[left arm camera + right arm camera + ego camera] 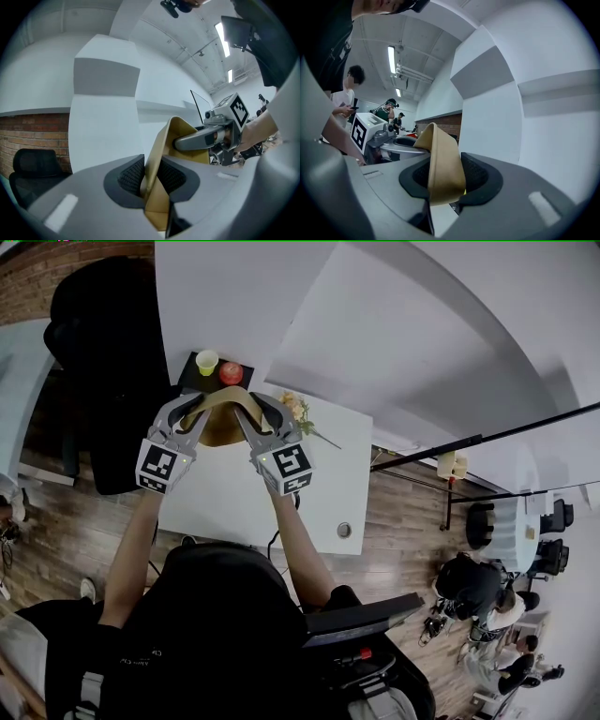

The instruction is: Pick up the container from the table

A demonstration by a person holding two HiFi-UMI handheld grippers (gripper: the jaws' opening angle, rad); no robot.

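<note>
A tan, thin-walled container [223, 426] is held up over the far edge of the white table [328, 474], between both grippers. My left gripper [197, 407] is shut on the container's left wall; in the left gripper view the tan wall [180, 129] is pinched between the dark pads [130, 177]. Shut on the opposite rim is my right gripper [257, 407], with the folded tan edge [440, 150] squeezed between its pads [476, 174]. Each gripper shows in the other's view, the right one [208, 137] and the left one [391, 140]. The container's inside is hidden.
A black tray [187, 376] behind the container carries a yellow-green cup [207, 362] and a red object [231, 372]. A sprig of dried flowers [300, 412] lies to the right on the table. A black chair [98, 371] stands at left. People sit at lower right.
</note>
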